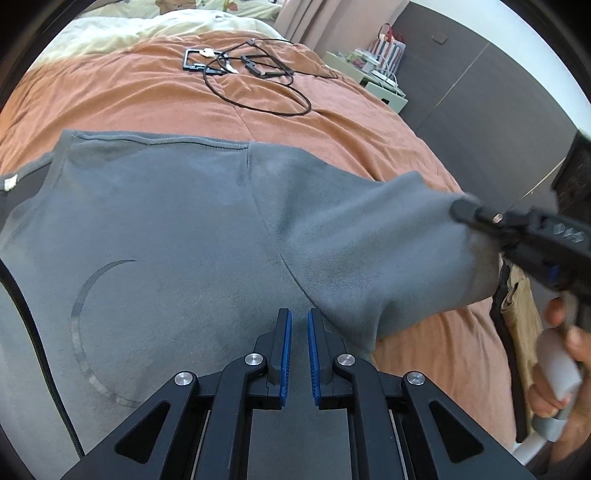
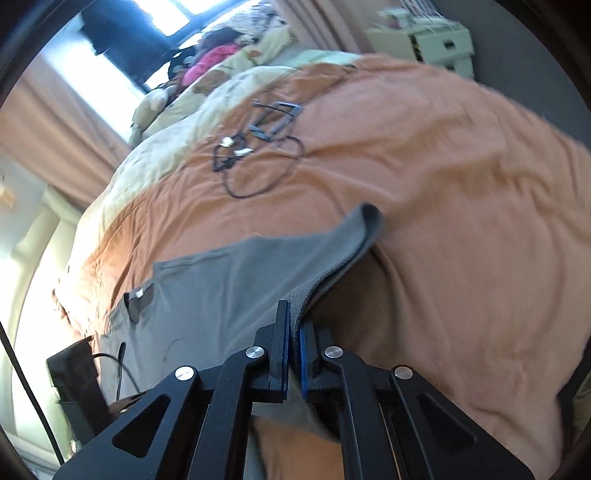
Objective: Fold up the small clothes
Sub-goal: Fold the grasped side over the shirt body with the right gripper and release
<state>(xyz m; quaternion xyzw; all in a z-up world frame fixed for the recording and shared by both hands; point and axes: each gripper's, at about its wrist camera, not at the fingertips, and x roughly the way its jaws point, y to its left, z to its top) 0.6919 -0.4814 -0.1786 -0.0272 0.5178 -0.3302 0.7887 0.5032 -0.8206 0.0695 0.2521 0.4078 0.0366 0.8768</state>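
A grey fleece top (image 1: pixel 177 221) lies spread on an orange bedspread (image 1: pixel 129 96), with a curved dark print on it. My left gripper (image 1: pixel 299 321) hovers just over the top's body near the sleeve seam, jaws slightly apart and empty. My right gripper (image 1: pixel 461 210) comes in from the right and is shut on the end of the grey sleeve (image 1: pixel 369 236), holding it lifted off the bed. In the right wrist view the right gripper (image 2: pixel 295 325) pinches the sleeve's edge (image 2: pixel 332 258), and the top (image 2: pixel 221 288) stretches away to the left.
A black cable and small black frames (image 1: pixel 243 70) lie on the bedspread beyond the top. A cream blanket (image 1: pixel 147 29) and pillows are at the head. Storage boxes (image 1: pixel 376 70) stand by the dark wall at right. The bed's edge drops off at right.
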